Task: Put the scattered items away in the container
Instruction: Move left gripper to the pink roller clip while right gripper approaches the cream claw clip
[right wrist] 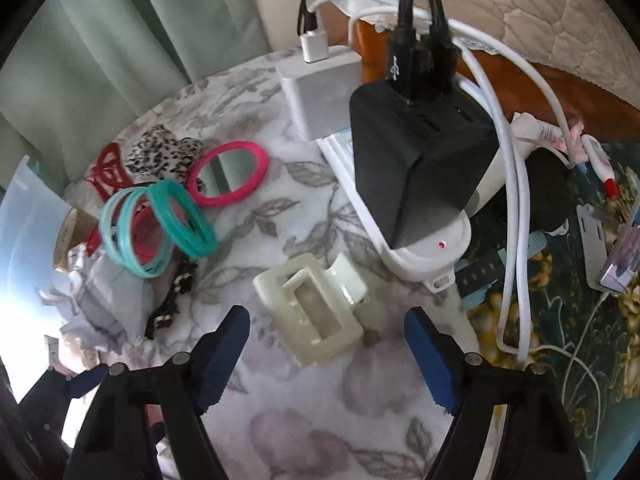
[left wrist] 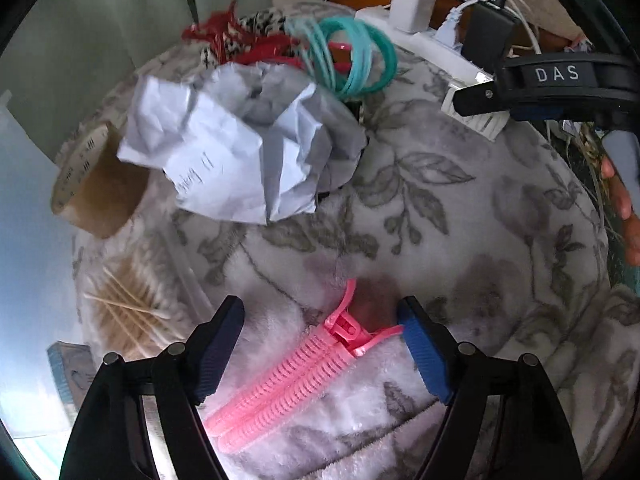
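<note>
My left gripper (left wrist: 322,320) is open, its fingers on either side of a pink hair clip (left wrist: 288,376) lying on the floral blanket (left wrist: 440,220). My right gripper (right wrist: 326,330) is open, and a cream claw clip (right wrist: 316,308) lies on the blanket between and just beyond its fingers. Teal bangles (right wrist: 160,228), red bangles (right wrist: 106,172) and a pink ring mirror (right wrist: 228,174) lie at the far left of the right wrist view. Crumpled paper (left wrist: 240,152) lies beyond the left gripper. No container is clearly seen.
A tape roll (left wrist: 92,184) and cotton swabs (left wrist: 124,304) lie at the left. A white power strip (right wrist: 404,216) with a black charger (right wrist: 420,160), a white charger (right wrist: 320,92) and cables borders the right. The right gripper's body (left wrist: 560,84) shows in the left wrist view.
</note>
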Demonstrator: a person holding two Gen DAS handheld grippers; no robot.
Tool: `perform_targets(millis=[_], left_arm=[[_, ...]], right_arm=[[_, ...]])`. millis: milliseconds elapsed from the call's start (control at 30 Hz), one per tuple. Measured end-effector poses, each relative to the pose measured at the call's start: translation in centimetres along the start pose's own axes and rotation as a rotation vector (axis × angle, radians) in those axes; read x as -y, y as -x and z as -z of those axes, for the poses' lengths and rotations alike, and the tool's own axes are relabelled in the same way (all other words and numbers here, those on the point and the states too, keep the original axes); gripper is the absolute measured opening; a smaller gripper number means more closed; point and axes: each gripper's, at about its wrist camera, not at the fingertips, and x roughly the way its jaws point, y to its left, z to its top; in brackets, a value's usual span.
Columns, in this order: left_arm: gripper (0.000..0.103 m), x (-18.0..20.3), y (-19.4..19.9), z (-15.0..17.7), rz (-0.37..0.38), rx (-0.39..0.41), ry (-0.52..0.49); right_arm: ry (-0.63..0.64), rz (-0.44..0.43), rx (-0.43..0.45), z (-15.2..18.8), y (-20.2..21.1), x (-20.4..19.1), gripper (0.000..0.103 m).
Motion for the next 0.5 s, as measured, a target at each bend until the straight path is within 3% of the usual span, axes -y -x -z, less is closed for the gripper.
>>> perform_targets(millis=[167,267,333,367,500], left_arm=[[0.081,-0.5,0.0,-0.4,0.030,-0.010,0.021],[0.081,-0.7,0.3,-0.6,0.036,-0.008,0.025],[0.080,-0.9,0.6,-0.5,0.045,-0.006,0.032],[0.079,-1.2,0.6,-0.1,0.050,-0.006,0.036],[0.070,-1.3,1.3,0.0,0.054,-0.001,0.048]], right_arm=[[0.028,0.030,-0.010,0.2,-0.6,0.0,0.082],[0.022,0.006,0.010,0.5,-0.2,0.1,0.081],[0.007,-0.023,0.011,0.6,0.0,0.3,0.066],[-0.001,-0.038,0.008,0.7,0.1,0.4,0.051],[-0.012,-0.070,0.007,1.2,0.4,0.6,0.050]])
